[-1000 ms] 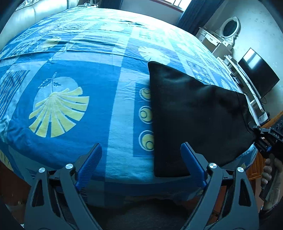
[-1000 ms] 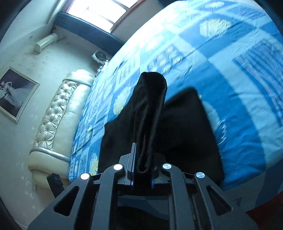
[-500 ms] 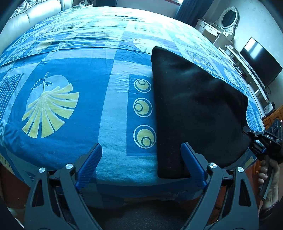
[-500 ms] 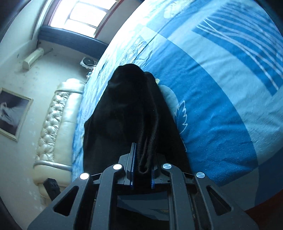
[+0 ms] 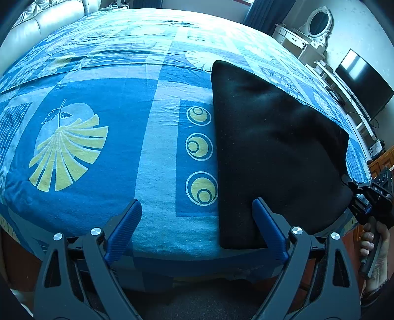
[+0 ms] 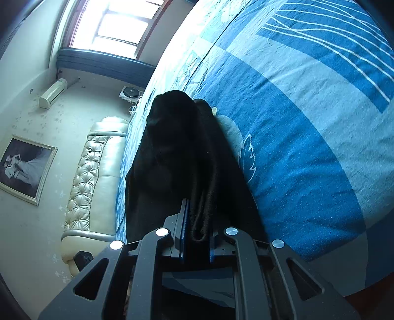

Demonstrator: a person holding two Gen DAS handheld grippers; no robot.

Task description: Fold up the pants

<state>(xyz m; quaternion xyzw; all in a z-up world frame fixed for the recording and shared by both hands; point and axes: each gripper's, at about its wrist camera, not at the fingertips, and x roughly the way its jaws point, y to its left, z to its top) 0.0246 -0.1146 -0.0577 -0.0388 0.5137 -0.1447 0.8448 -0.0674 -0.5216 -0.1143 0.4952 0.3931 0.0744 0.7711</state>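
The black pants [image 5: 275, 147] lie folded into a flat dark panel on the right part of the blue patterned bed [image 5: 110, 137], reaching the near edge. My left gripper [image 5: 197, 219] is open and empty above the near bed edge; its right finger overlaps the pants' near left corner. My right gripper [image 6: 197, 226] is shut on the pants [image 6: 182, 152], pinching a bunched edge at the near right corner. It also shows in the left wrist view [image 5: 364, 197] at the bed's right edge.
A padded cream headboard [image 6: 96, 177] runs along the far side. A dresser with an oval mirror [image 5: 317, 22] and a dark TV [image 5: 364, 83] stand to the right of the bed. A framed photo [image 6: 24, 167] hangs on the wall.
My right gripper has lowered the held pants edge down toward the bed, so the raised fabric now lies nearly flat. My left gripper stays open and has shifted only slightly.
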